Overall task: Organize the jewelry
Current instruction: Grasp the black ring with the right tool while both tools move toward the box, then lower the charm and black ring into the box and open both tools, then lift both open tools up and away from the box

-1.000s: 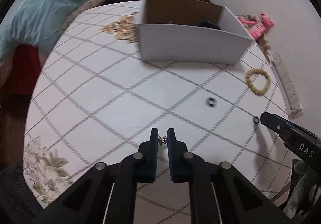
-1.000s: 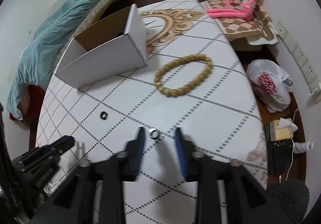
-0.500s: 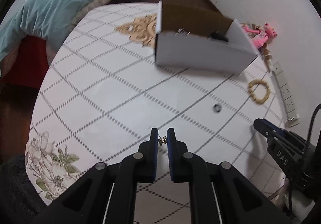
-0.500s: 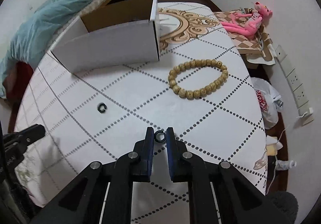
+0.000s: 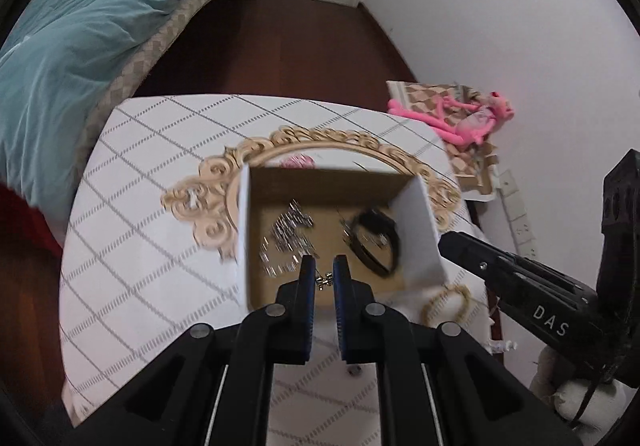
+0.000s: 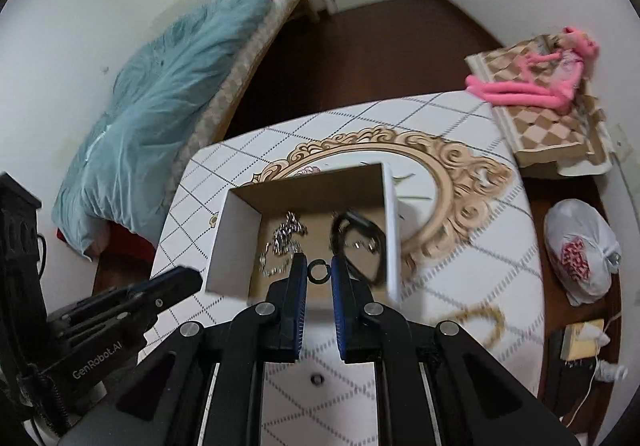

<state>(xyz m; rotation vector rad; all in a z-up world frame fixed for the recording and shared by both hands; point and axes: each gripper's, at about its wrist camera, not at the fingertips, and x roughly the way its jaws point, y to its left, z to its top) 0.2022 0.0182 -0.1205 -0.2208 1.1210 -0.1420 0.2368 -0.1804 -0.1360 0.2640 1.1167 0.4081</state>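
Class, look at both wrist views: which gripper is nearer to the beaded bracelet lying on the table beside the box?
Right. The right gripper, holding a dark ring, is on the side of the beaded bracelet. The left gripper, holding a small earring, sits farther away, over the box.

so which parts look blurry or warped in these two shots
Left wrist view: the white box and silver chain are motion-smeared, while the left tool stays sharp; fisheye bends the table edge. Right wrist view: the bead bracelet streaks most, and the ring in the right tool is crisp.
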